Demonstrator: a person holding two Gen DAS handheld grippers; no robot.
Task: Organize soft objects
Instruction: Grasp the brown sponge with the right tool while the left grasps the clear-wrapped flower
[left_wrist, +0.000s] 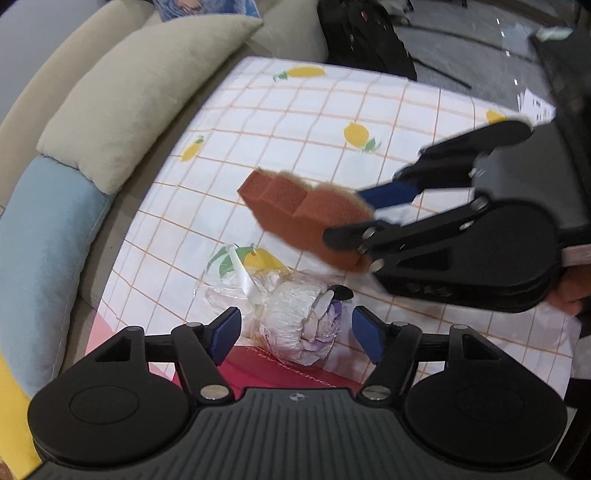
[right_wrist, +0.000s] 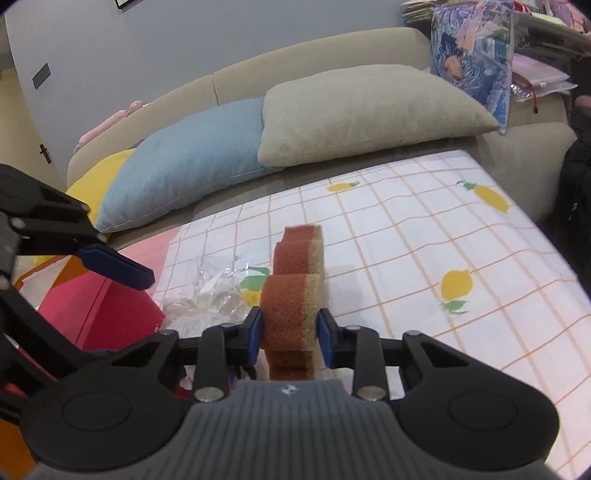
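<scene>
Gripping a rust-and-tan scouring sponge (right_wrist: 293, 295) between closed fingers, the right gripper (right_wrist: 290, 334) holds it above the lemon-print cloth (right_wrist: 424, 258). Left gripper (left_wrist: 295, 332) fingers spread wide, empty, either side of a crumpled plastic bag (left_wrist: 295, 325).

The sponge (right_wrist: 293, 291) is rust-brown on its scouring face and tan on the foam side. The cloth (left_wrist: 303, 122) at centre frame is white with a thin orange grid and scattered yellow lemons with green leaves. Both claws are black with blue pads (left_wrist: 225, 334). The bag (left_wrist: 291, 325) at lower centre is clear plastic over white and pale purple contents. The box (right_wrist: 103, 314) at lower left is red and pink. At upper left sit a beige pillow (right_wrist: 369, 110), a light blue pillow (right_wrist: 184, 162) and a yellow pillow (right_wrist: 96, 181) on a beige sofa (right_wrist: 295, 59). The wall (right_wrist: 129, 40) is grey-blue.
</scene>
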